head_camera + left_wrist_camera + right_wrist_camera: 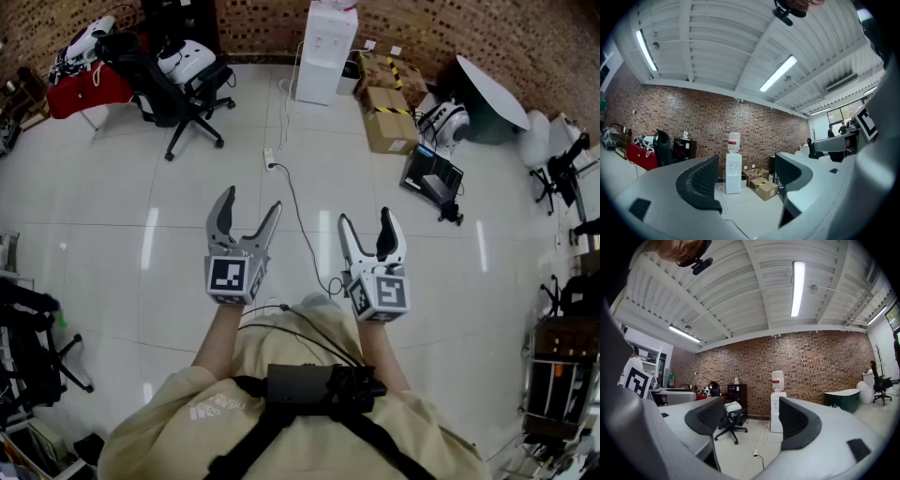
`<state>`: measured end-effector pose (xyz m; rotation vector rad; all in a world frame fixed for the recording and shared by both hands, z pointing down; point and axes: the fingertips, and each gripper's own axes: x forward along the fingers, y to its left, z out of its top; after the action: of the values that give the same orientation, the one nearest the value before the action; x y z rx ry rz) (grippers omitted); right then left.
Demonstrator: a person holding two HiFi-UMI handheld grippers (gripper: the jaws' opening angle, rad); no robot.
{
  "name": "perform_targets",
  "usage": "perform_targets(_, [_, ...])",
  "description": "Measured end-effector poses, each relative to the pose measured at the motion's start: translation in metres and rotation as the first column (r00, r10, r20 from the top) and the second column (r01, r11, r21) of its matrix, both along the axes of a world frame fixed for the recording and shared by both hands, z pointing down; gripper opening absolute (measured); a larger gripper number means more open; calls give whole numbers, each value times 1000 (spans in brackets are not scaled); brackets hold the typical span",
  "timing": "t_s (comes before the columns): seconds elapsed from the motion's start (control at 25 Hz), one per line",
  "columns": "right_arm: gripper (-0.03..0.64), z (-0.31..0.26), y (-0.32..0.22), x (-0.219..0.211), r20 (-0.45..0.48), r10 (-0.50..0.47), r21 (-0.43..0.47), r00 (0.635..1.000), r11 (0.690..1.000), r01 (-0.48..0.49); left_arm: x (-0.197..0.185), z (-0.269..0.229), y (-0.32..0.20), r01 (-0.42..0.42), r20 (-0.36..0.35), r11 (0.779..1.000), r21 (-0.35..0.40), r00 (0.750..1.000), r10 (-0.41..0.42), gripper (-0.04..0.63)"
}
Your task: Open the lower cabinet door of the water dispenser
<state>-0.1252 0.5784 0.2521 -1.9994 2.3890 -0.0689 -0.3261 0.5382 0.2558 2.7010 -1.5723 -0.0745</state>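
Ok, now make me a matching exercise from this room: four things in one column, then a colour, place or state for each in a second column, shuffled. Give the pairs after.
Things
1 water dispenser
2 cardboard boxes
3 office chair
4 right gripper

Descriptions
A black, on castors, left of the dispenser in the head view
B white, against the brick wall
C jaws apart, nothing between them
D brown, on the floor, right of the dispenser in the head view

Pairs: 1-B, 2-D, 3-A, 4-C

floor (112,187): glossy tile | wall (825,362): rough brick | boxes (386,127): cardboard | water dispenser (323,56): smooth plastic
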Motion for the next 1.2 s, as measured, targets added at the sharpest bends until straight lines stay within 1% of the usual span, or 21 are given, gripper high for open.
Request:
perform_targets(0.08, [383,-5,2,-9,-17,-6,-11,1000,1000,6,-8,15,-3,-4,38,1000,19,999,3,353])
perform_targets(0.24, [383,-4,-2,-12,-21,-1,3,1000,1000,1,-10,24,-10,-14,48,1000,-1,999,14,353])
perform_targets(0.32, [383,1,-5,-5,-13,9,3,1000,1000,-9,-4,28,-14,-23,62,1000,-3,998,23,353])
perform_targets(0.44, [383,9,-16,6,14,21,-15,1000,1000,-20,13,26,-19,-41,57,999,-33,997,43,353])
perform_targets(0.52, [383,13,-30,11,29,18,-25,999,1000,-17,21,26,-29,-42,50,998,-55,998,45,353])
perform_targets(0.64, [383,19,-58,26,38,12,-22,999,1000,-11,32,33,-54,-32,51,997,-66,998,35,353])
perform_targets(0.76, [383,20,-96,50,47,6,-7,999,1000,-6,45,46,-96,-15,90,999,-30,996,18,353])
perform_targets(0.84, [383,17,-125,71,43,3,-10,999,1000,-3,62,51,-128,-9,102,1000,-14,995,11,353])
perform_targets(0.92, [383,17,-156,99,51,8,-6,999,1000,-8,87,50,-160,-9,90,1000,-18,996,11,353])
perform_targets(1.0, [383,18,-189,134,68,18,13,998,1000,-19,116,46,-192,-6,83,1000,-22,996,8,353])
perform_targets(1.2, [383,2,-259,214,87,44,39,995,998,-47,198,28,-261,-30,114,1000,4,993,30,353])
